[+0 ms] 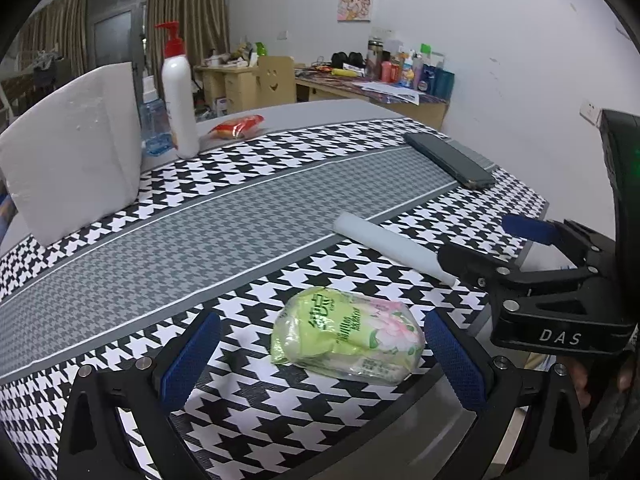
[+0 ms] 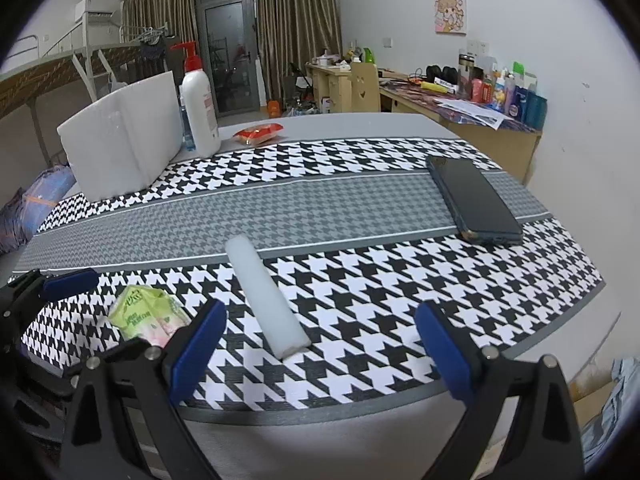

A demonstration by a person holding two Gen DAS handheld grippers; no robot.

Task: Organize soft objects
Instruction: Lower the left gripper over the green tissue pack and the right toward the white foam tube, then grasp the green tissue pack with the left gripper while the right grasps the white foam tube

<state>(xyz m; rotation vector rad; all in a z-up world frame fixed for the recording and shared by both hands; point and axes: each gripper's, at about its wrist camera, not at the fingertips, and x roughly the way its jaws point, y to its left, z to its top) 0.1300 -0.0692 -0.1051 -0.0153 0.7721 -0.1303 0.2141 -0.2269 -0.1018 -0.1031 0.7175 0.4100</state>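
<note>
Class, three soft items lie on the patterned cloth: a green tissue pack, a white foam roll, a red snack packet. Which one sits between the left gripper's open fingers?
The green tissue pack: it lies between the left gripper's blue pads. The white foam roll lies further right, and the red snack packet is far off beside the pump bottle.

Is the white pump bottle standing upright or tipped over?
Upright. The pump bottle stands on its base on the table, red pump on top, beside the white foam block.

Both tools gape wide and empty, the left tool (image 1: 322, 354) just beside the right tool (image 2: 320, 350).
</note>
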